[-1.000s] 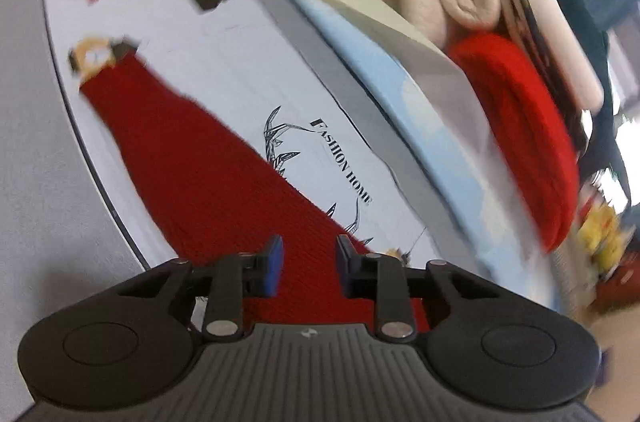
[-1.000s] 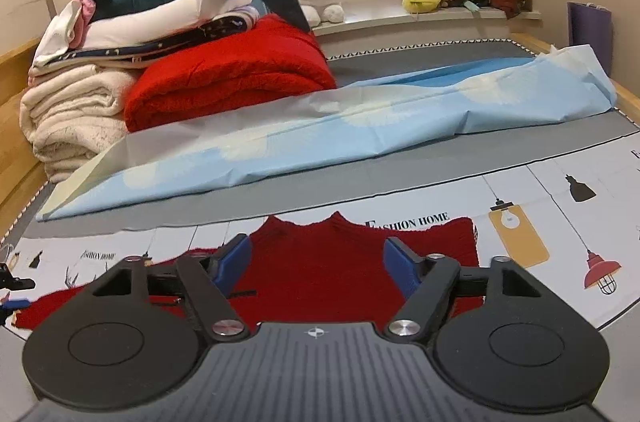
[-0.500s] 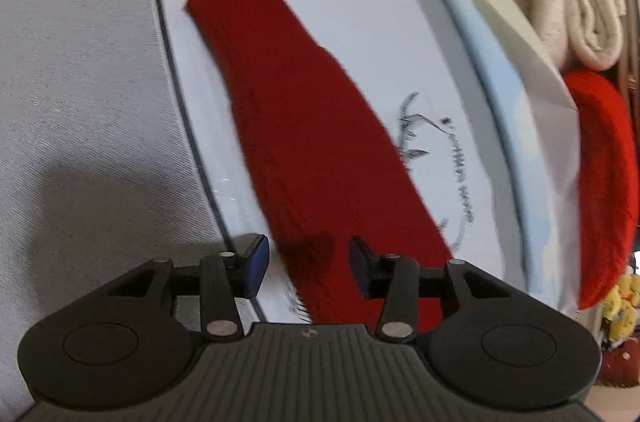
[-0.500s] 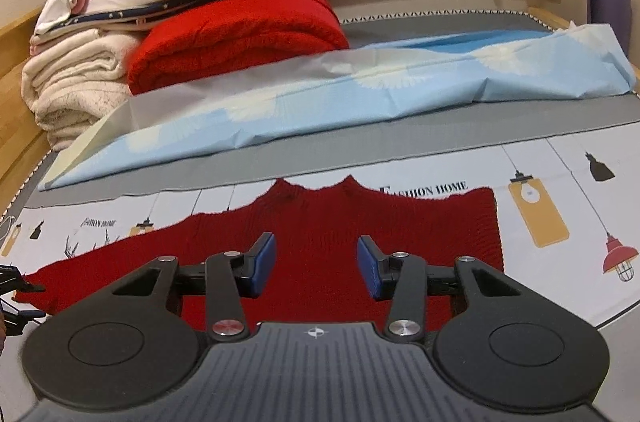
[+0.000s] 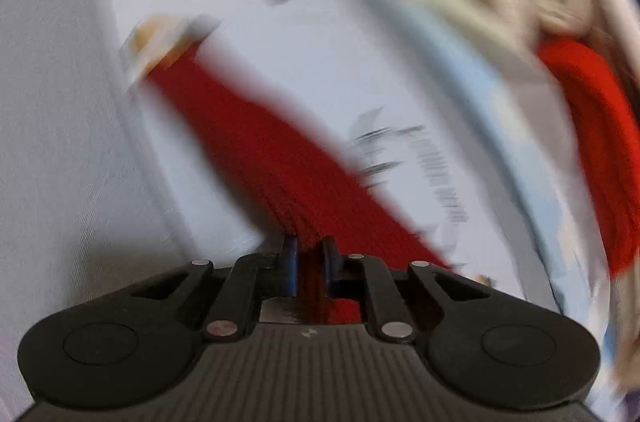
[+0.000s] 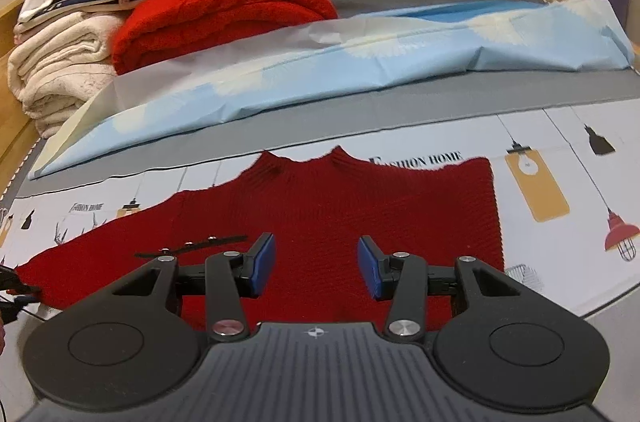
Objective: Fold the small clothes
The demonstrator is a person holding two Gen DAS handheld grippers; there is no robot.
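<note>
Printed bedsheet (image 6: pixel 560 142) bears ribbed red sweater (image 6: pixel 340 206); left gripper (image 5: pixel 307 264) jaws, blurred, closing on sleeve; right gripper (image 6: pixel 316 266) agape.

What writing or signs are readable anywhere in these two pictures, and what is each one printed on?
"FASHION HOME": black capitals on the white printed sheet, just past the red sweater; the first letter is partly covered.
"FASHION HOME": the same print, much smaller, above the sweater's sleeve; barely legible.
Left wrist view: dark print beside the sleeve, too blurred to read.
No other text is visible.
</note>
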